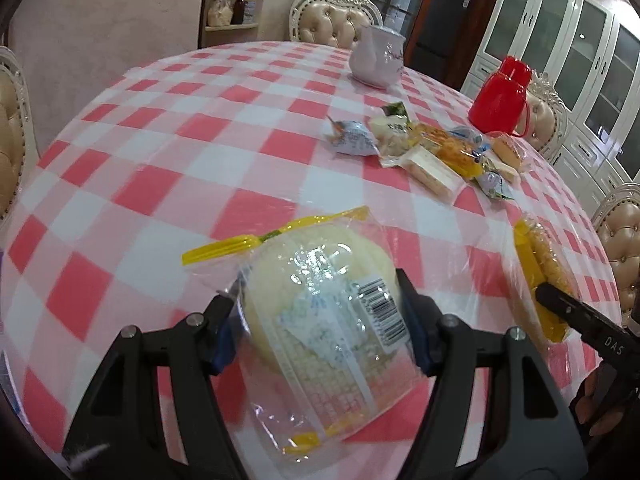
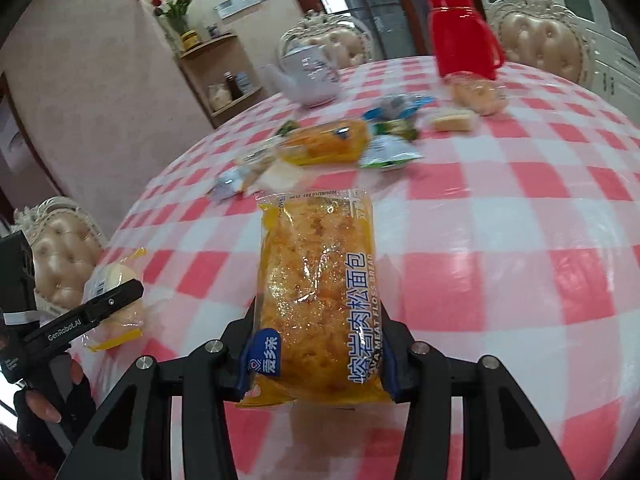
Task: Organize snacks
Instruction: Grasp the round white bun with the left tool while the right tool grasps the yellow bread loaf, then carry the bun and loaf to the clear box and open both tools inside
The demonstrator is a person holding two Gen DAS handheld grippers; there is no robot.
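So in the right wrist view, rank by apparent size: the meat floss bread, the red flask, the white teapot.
1. Meat floss bread, held right at the camera, so nearness inflates it.
2. Red flask.
3. White teapot, close to the flask in size.

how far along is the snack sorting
Done: no sorted group shows yet. In hand: the left gripper holds a pale round bun pack; the right gripper holds a meat floss bread pack. Left: the snack pile by the red thermos.
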